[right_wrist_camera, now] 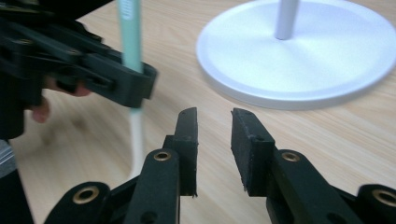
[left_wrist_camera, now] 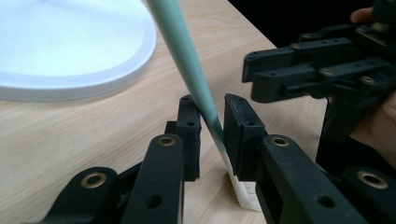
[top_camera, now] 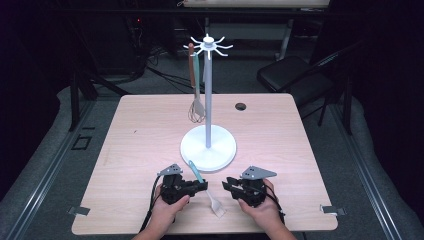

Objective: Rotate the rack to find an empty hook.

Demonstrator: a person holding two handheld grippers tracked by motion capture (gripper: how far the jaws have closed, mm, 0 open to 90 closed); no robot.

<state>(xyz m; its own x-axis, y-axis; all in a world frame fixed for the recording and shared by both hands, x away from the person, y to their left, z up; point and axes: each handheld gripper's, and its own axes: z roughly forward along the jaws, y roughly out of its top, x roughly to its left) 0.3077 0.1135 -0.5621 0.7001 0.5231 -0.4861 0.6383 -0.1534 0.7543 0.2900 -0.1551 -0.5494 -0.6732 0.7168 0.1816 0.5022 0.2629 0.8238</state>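
A spatula [top_camera: 195, 171] with a teal handle and a white head leans up from the wooden table [top_camera: 140, 135], its head resting on the tabletop near the front edge. My left gripper [top_camera: 202, 186] is shut on its handle; in the left gripper view the teal handle [left_wrist_camera: 180, 42] runs down between the two black pads. My right gripper [top_camera: 226, 185] stands just right of the spatula, open, and nothing lies between its jaws [right_wrist_camera: 214, 116]. In the right gripper view the spatula [right_wrist_camera: 130, 32] rises behind the left gripper [right_wrist_camera: 135, 84].
A white utensil stand with a round base [top_camera: 207, 147] and a tall pole stands just beyond both grippers. From its hooks hang a brown-handled whisk [top_camera: 197, 107] and a second, teal-handled utensil. A cable hole [top_camera: 240, 106] sits at the table's far side, and a black chair [top_camera: 285, 75] stands beyond it.
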